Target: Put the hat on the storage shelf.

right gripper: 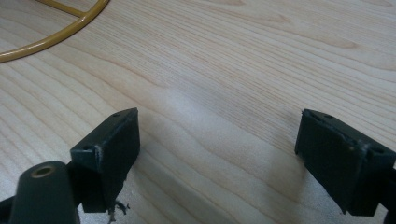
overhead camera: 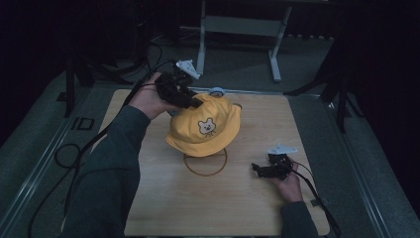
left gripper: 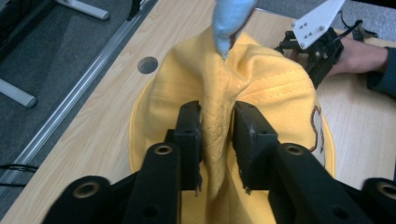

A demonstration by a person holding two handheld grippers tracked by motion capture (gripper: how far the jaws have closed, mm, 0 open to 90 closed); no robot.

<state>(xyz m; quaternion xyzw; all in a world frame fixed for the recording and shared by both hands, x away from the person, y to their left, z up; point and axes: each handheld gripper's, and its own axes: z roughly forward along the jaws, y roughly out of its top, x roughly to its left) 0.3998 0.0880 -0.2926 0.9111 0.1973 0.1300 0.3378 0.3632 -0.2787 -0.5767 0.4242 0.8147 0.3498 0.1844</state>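
Left hand-held gripper (left gripper: 217, 140) pinches yellow hat (left gripper: 275, 88) above ring stand (overhead camera: 205, 162).

The high view looks forward and down from above the person's side, taking in the whole table (overhead camera: 163, 208) from well off. The left gripper view rides just behind its jaws, very near the hat (left gripper: 280, 88) ahead of them, facing across the table toward the right gripper (left gripper: 310, 44) beyond. The right gripper view looks steeply down, close over bare wood, with the ring (right gripper: 56, 32) ahead and to its left. Hat, ring and table also show from above.
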